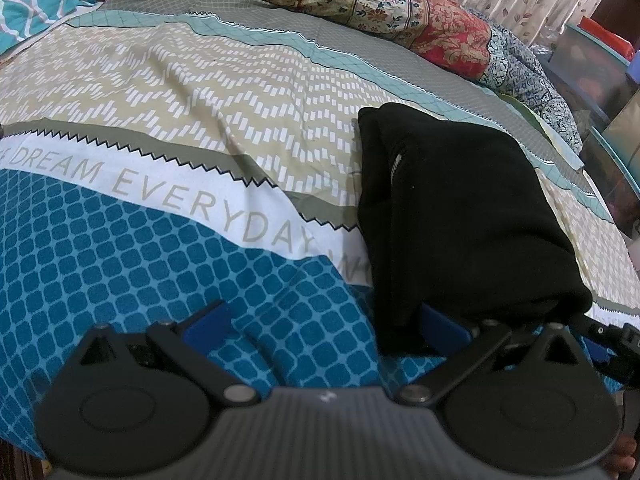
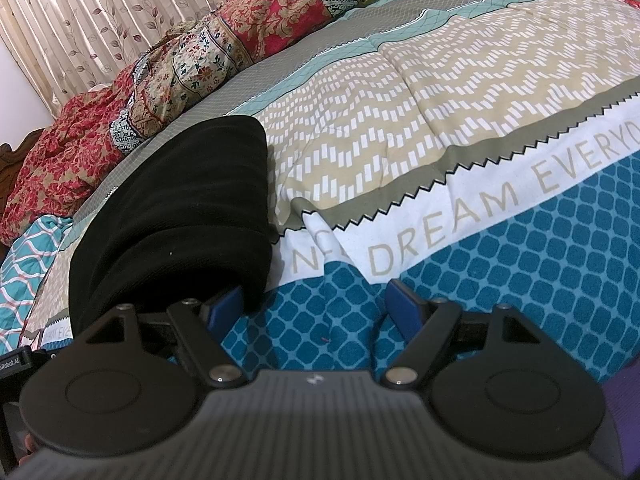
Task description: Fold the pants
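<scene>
I see the printed bed cover (image 1: 168,120) carrying the pants (image 1: 460,208), a thick, soft black bundle folded over, long axis running near to far. It lies between my tongs: right of the left tongs (image 1: 326,320), left of the right tongs (image 2: 316,300). Both stand spread wide, gripping nothing, each inner blue pad touching its near edge.

On the white band of the bedspread (image 1: 168,200), pale grey capitals are printed: "DREAM EVERYDAY" can be read in the left wrist view, with further letters cut off where the black pants (image 1: 460,208) lie over the band. In the right wrist view the same band (image 2: 460,216) shows "DREAM EVERY" — the rest is lost at the frame edge. At the lower left edge of that view a small black label (image 2: 14,364) is seen, marked "nRobot.AI", its start cut off.
</scene>
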`<move>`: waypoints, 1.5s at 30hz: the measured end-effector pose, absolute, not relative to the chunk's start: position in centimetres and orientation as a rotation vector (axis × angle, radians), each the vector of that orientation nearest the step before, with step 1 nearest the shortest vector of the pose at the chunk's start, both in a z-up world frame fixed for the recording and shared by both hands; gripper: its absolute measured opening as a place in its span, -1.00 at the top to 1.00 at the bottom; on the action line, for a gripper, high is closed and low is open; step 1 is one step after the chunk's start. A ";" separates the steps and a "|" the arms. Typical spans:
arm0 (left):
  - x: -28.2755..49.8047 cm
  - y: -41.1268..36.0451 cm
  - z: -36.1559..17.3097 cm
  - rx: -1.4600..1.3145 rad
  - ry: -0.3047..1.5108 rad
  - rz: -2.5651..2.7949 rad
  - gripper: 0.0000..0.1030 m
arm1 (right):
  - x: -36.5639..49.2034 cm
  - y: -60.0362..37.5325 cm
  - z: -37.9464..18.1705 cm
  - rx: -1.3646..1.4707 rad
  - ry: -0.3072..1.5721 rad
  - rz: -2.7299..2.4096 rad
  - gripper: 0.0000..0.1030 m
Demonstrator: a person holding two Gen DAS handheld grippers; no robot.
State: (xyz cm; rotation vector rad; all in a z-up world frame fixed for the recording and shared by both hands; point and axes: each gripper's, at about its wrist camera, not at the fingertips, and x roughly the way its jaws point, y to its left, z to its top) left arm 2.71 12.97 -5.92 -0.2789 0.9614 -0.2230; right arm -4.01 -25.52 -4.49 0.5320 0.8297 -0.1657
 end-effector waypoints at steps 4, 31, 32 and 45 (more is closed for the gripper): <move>2.7 13.0 -5.9 -0.278 0.958 -0.224 -1.00 | -4.0 -25.5 -4.5 0.531 0.830 -0.166 -0.56; 8.1 15.5 -1.5 -0.468 0.914 -0.399 -1.00 | 0.3 -28.8 -1.3 0.563 0.745 0.046 -0.55; 9.0 15.0 -1.9 -0.475 0.928 -0.414 -1.00 | 1.3 -29.0 -1.5 0.568 0.759 0.078 -0.55; 14.6 9.2 -7.2 -0.439 1.062 -0.468 -1.00 | 7.6 -29.9 -6.0 0.669 0.911 0.254 -0.73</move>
